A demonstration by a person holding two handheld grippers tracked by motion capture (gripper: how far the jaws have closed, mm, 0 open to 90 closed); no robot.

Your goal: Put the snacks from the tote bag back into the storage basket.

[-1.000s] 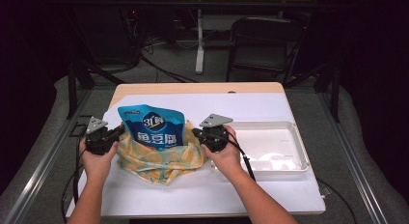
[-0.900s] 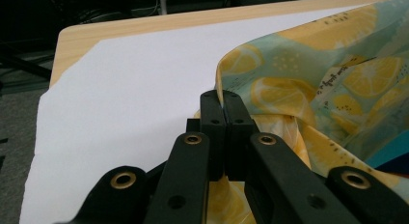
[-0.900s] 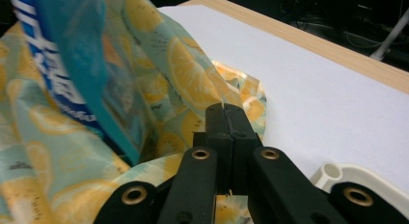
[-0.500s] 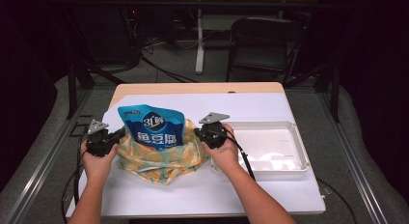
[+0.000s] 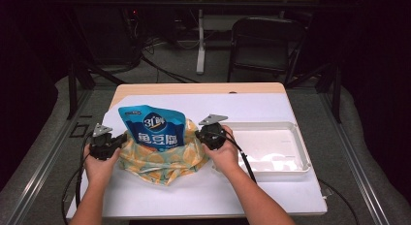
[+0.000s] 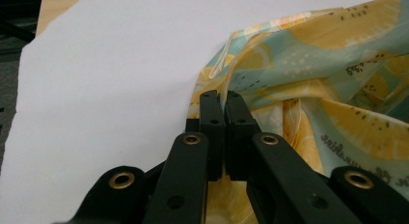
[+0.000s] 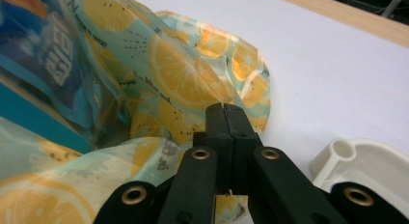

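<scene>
Left gripper [image 5: 116, 139]: jaws pressed together on the left edge of the lemon-print bag [image 5: 162, 159]; in the left gripper view [image 6: 223, 101] a thin fold of the bag's film [image 6: 308, 89] sits pinched between the two tips.
Right gripper [image 5: 201, 134]: jaws closed on the bag's right edge; in the right gripper view [image 7: 225, 110] the rim of the film [image 7: 183, 84] runs into the seam between the tips.
Lemon-print bag: spread between the two pairs of jaws, its mouth facing away from the person, its body sagging onto the white sheet [image 5: 271, 106] just below jaw level.
Blue pouch [image 5: 154, 127]: stands inside the bag between the two grippers, top half sticking up above the jaws; seen through the film to the left of the right jaws [image 7: 34, 60].
Pouch base: probably resting on the bag's bottom, though the film hides it.
White tray [image 5: 300, 152]: on the outer side of the right jaws, just beside them, its rounded corner [image 7: 337, 154] close to the right-hand jaw.
Hands: left hand [image 5: 99, 164] and right hand [image 5: 224, 154] each behind their gripper.
</scene>
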